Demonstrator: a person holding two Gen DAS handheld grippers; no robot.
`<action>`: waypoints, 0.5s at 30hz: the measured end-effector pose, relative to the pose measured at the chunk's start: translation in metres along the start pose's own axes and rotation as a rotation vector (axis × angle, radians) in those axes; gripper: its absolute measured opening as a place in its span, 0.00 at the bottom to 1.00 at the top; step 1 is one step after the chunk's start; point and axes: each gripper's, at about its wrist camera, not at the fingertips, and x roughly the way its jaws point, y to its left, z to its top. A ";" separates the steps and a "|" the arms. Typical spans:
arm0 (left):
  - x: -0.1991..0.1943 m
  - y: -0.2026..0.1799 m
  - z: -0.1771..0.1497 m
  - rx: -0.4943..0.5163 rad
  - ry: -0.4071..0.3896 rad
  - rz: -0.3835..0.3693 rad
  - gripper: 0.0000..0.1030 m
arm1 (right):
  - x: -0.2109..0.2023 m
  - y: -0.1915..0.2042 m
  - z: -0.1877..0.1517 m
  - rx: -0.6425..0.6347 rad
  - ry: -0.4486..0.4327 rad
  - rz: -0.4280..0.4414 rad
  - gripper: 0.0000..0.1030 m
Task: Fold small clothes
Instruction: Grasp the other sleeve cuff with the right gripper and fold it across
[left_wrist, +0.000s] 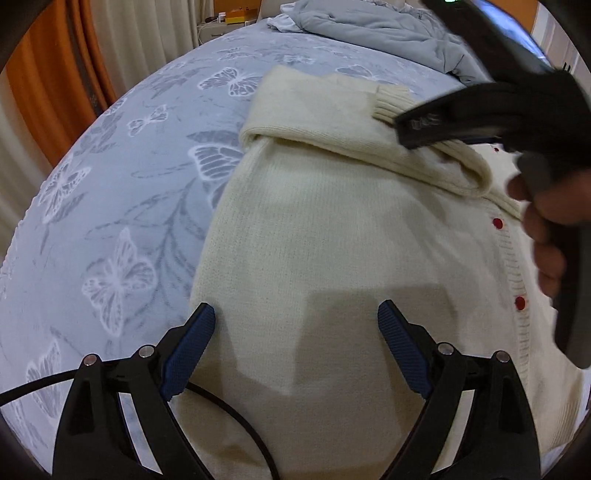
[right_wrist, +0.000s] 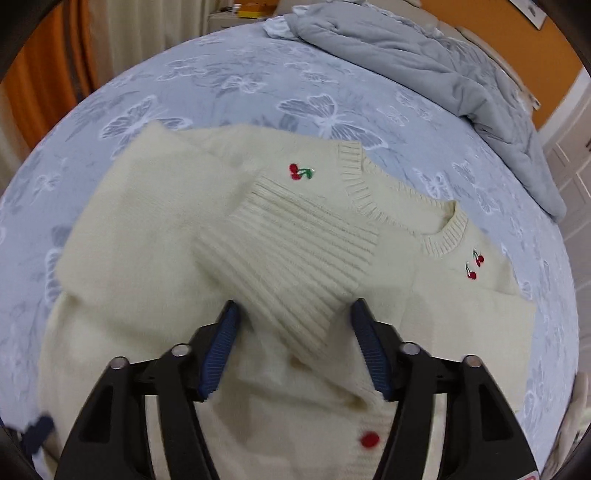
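A cream knit cardigan (left_wrist: 314, 229) with red buttons (left_wrist: 497, 223) lies flat on the bed, one sleeve folded across its body. My left gripper (left_wrist: 295, 314) is open just above the cardigan's side edge, and nothing sits between its blue pads. In the right wrist view my right gripper (right_wrist: 291, 314) has the sleeve's ribbed cuff (right_wrist: 288, 251) between its fingers. The jaws stand apart and the pads do not visibly press it. Embroidered cherries (right_wrist: 299, 171) show near the neckline. In the left wrist view the right gripper (left_wrist: 406, 129) is a dark, blurred shape over the cuff (left_wrist: 391, 103).
The bed sheet (left_wrist: 110, 184) is light blue with a butterfly print and extends left of and beyond the cardigan. A crumpled grey quilt (right_wrist: 424, 55) lies at the far right. Orange and white curtains (left_wrist: 37, 92) hang at the left. A person's hand (left_wrist: 546, 229) holds the right gripper.
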 end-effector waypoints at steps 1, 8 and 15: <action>0.000 -0.001 0.001 0.002 0.001 0.002 0.85 | -0.007 -0.006 0.002 0.033 -0.016 0.013 0.10; -0.002 0.003 0.001 -0.034 0.008 -0.018 0.85 | -0.066 -0.162 -0.042 0.541 -0.164 0.172 0.10; -0.005 0.004 0.002 -0.089 -0.014 -0.070 0.91 | 0.002 -0.210 -0.114 0.647 -0.011 0.262 0.20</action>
